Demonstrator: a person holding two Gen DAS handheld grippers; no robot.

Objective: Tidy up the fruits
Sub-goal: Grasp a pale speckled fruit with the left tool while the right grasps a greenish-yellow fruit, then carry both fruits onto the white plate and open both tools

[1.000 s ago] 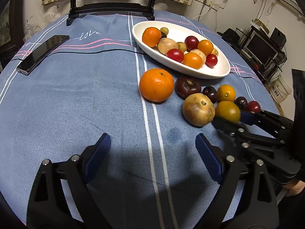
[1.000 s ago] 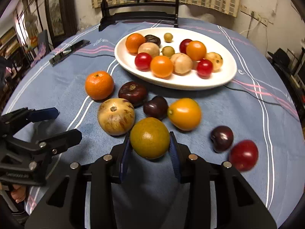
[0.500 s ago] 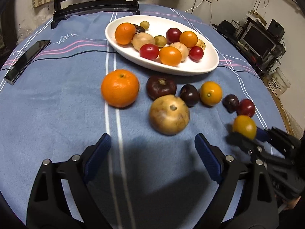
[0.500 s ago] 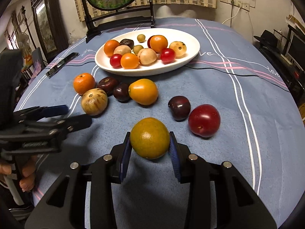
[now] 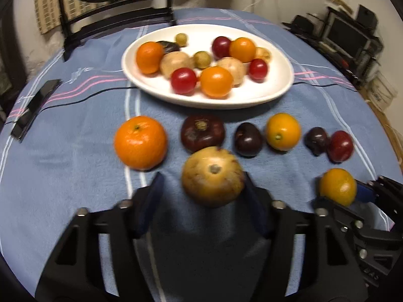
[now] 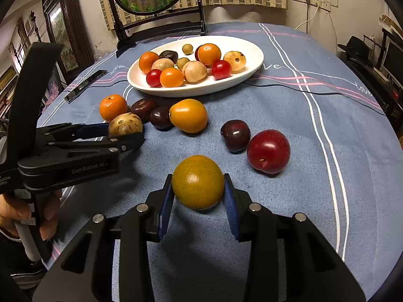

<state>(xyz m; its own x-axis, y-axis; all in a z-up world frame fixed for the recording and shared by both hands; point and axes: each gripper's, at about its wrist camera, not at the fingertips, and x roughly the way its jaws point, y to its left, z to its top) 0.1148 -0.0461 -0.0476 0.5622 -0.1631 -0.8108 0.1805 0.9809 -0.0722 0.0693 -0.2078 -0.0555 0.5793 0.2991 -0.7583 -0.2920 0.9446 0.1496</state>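
Since a second ago the left gripper (image 5: 202, 193) has slid across the counter (image 5: 75, 166) to straddle the tan speckled fruit (image 5: 212, 176), and its jaws are closing with that fruit between them; motion blur hides whether the pads already press on it. The right gripper (image 6: 199, 196) is clamped on a yellow-orange citrus (image 6: 198, 181), held just above the blue cloth, probably ready to be carried to the white oval dish (image 6: 252, 69) where like fruits already lie. A tangerine (image 5: 140, 143), a dark mangosteen-like fruit (image 5: 202, 133), dark plums, an orange kumquat-like fruit (image 5: 283, 131) and a red plum (image 6: 268, 151) wait loose before the dish. Gripper bodies cut off the near counter edge, and the small dark fruits stay hard to identify.
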